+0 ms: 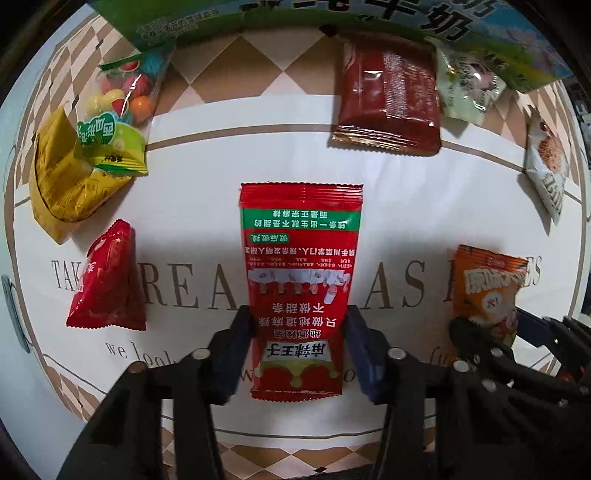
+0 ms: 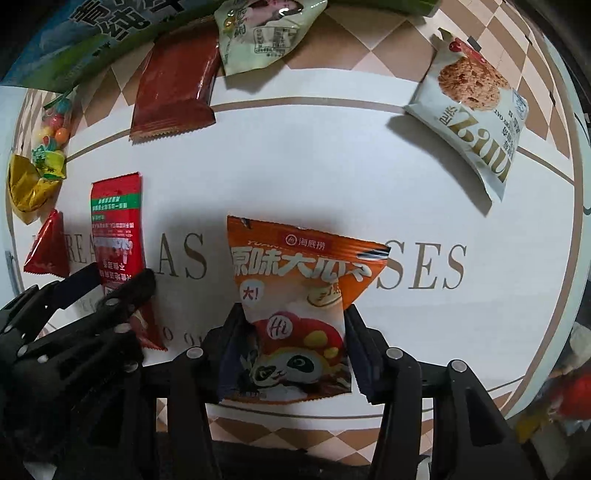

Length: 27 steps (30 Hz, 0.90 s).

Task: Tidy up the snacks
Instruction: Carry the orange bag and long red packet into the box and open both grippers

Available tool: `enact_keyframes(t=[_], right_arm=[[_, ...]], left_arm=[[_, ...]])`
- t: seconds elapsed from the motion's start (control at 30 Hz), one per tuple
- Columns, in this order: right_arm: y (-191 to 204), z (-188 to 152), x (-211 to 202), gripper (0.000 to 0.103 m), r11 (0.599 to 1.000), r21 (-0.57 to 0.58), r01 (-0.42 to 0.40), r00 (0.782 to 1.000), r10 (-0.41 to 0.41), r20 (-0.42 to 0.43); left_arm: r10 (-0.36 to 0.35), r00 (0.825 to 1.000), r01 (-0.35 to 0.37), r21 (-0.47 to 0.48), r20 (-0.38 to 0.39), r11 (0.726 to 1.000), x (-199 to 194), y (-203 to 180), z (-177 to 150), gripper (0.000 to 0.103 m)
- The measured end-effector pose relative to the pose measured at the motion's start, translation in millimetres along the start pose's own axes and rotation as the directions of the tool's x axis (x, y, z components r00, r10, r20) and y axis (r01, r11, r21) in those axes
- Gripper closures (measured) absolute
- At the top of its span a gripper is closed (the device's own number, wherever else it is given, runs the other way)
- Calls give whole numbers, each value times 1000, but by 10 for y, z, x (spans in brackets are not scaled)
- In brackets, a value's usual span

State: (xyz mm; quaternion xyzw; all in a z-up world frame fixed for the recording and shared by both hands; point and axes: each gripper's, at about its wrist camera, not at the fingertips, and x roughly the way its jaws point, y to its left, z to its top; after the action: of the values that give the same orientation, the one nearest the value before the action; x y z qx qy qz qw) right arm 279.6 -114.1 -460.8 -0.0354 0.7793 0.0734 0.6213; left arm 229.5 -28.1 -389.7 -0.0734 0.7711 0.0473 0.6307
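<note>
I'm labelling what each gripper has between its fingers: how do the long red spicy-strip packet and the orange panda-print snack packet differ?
The long red spicy-strip packet is tall, narrow and flat; the orange panda-print snack packet is shorter, wider and puffier. The red one's print reads upside down in the left wrist view, whereas the orange one's reads upright in the right wrist view. The red one sits between the left gripper's fingers, the orange one between the right gripper's. Both are sealed.

Left wrist view: spicy strip packet (image 1: 300, 291) lies mid-desk (image 1: 207, 177), triangular pouch (image 1: 107, 280) to its left, seed packet (image 1: 487, 291) to its right. Behind: candy bag (image 1: 118, 114) overlapping a foil pouch (image 1: 62, 177) far left, wafer packet (image 1: 388, 103) centre-right, oat cookie pack (image 1: 546, 162) far right. Carton (image 1: 332, 18) along the back edge.
</note>
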Motion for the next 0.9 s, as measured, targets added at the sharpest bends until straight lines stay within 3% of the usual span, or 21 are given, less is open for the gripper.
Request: enact_keyframes(t=[0.1,0.2,0.5,0.57,0.73,0.9], right_arm=[[226,10,80,59,1000,-14,7,1000,-7,23],[188,-85,-77,65,1000,-5,-17,999,17,32],[-71,-176,-415,66,994,8,-110,992,110,59],[-93,-200,-579,67,990,6,-144,987,143,75],[-156,-163,-1202,67,974,-29,-227,962,228,151],[-117,1,-1864,67,956,-69,-285,921,293,257]], left_arm=[[-25,1000,25,-20,0,999,-46,16,-39,62],[-54,999,54,-38,-1,998,-22,137,-58,63],[-87,994,89,-24,64,996,-395,254,-187,63],[-109,991,111,-15,84,994,-542,427,-290,63],[-173,970,174,6,171,985,-1148,469,-297,63],[-235,934,233,38,270,972,-1871,451,96,63]])
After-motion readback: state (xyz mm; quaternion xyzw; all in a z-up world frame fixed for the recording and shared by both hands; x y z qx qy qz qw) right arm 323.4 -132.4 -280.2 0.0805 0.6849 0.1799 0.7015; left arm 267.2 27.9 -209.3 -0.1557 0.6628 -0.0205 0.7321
